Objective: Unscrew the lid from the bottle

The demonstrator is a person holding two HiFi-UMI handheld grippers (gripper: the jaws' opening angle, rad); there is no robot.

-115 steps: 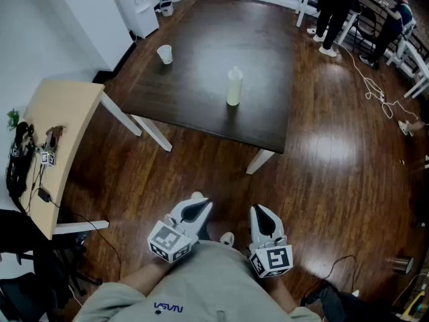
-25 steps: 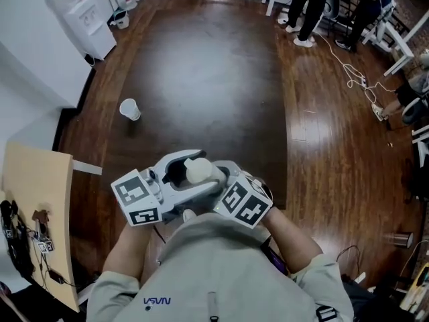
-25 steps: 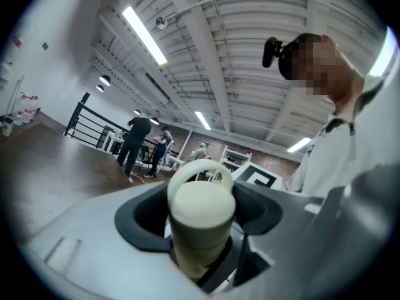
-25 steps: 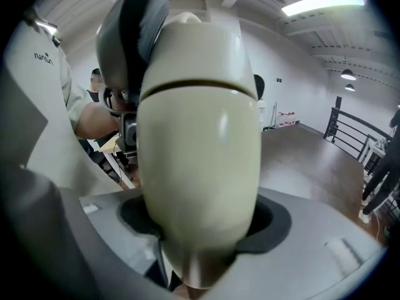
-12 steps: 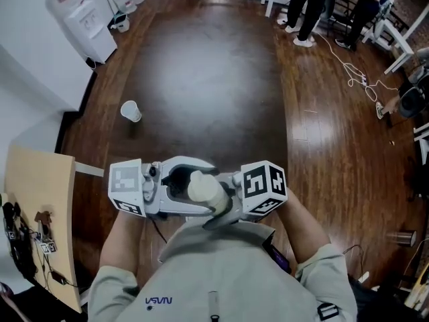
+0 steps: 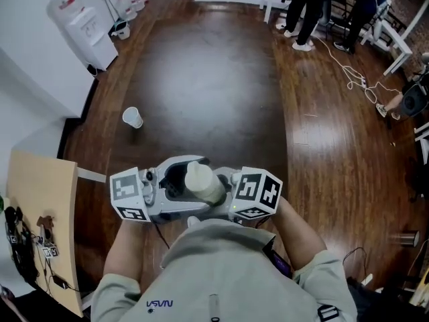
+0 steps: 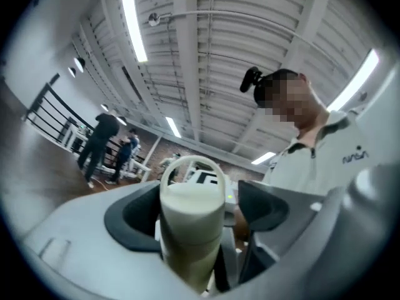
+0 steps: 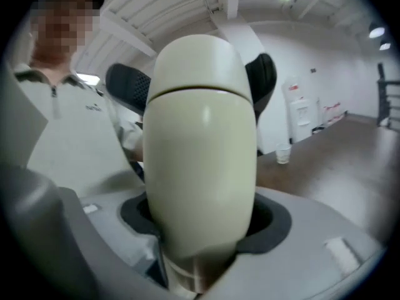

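The left tongs [image 7: 197, 212] have just been opening and stand spread around the lid [image 8: 197, 61], pads off it. The right tongs [image 8: 203, 224] pinch the cream bottle [image 6: 203, 181] low on its body, holding it at the person's chest, over the tabletop [image 6: 201, 79] edge. The lid looks seated, so this is probably a regrip between twists.

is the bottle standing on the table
No, the bottle is held up in front of the person's chest, off the dark table.

Head view overhead; gripper views close, sharing bottle [image 6: 203, 181].
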